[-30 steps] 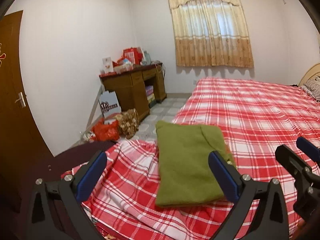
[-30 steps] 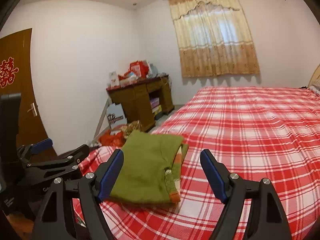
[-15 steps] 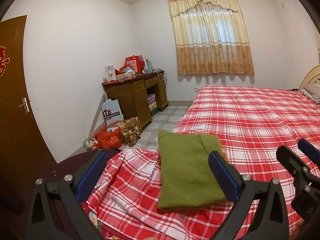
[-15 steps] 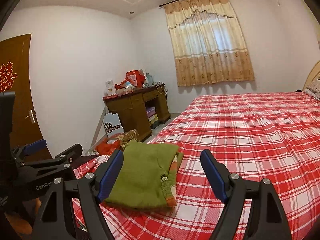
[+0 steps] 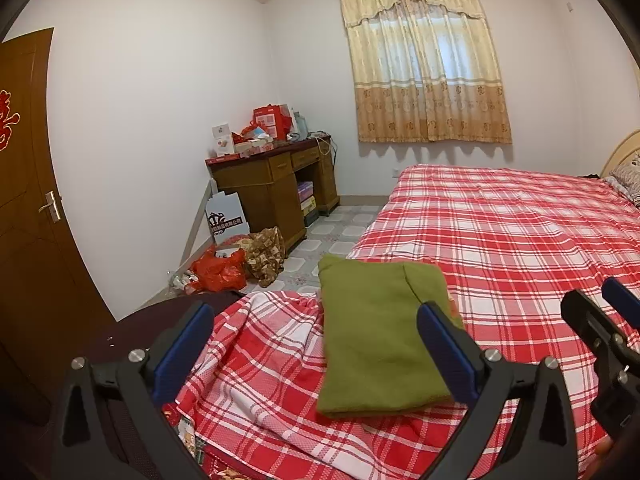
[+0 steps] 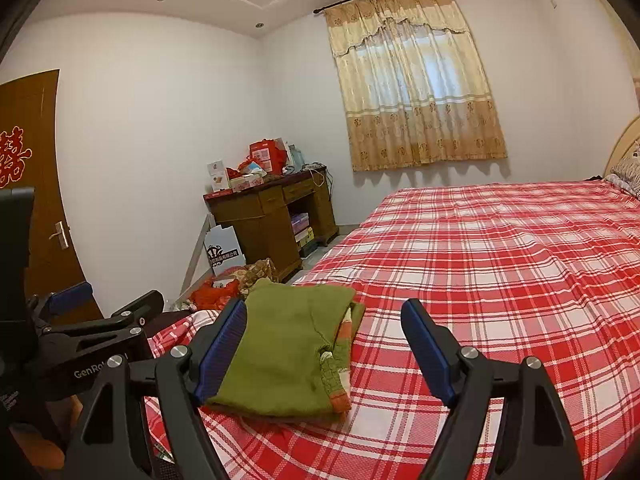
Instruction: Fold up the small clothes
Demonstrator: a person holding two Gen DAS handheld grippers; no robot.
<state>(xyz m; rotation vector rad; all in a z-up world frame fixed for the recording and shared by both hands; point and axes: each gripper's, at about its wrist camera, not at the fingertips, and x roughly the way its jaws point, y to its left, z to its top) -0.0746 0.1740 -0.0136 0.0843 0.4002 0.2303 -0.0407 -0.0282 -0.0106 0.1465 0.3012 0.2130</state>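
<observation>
A green garment (image 5: 376,332) lies folded into a rectangle near the left corner of the bed; in the right wrist view (image 6: 288,356) its striped orange-trimmed edge shows along the right side. My left gripper (image 5: 316,350) is open and empty, held above and short of the garment. My right gripper (image 6: 324,354) is open and empty too, just right of the garment and raised off it. The right gripper shows at the right edge of the left wrist view (image 5: 600,336); the left gripper shows at the left of the right wrist view (image 6: 80,320).
The bed has a red-and-white plaid sheet (image 5: 520,240), rumpled at the near left corner (image 5: 260,352). A wooden desk (image 5: 276,184) with boxes stands by the far wall, bags (image 5: 220,268) lie on the floor, and a brown door (image 5: 24,200) is at left.
Both grippers have lifted and drawn back a little, so both views tilt up and show more wall and ceiling. The garment has not moved. Both grippers stay open.
</observation>
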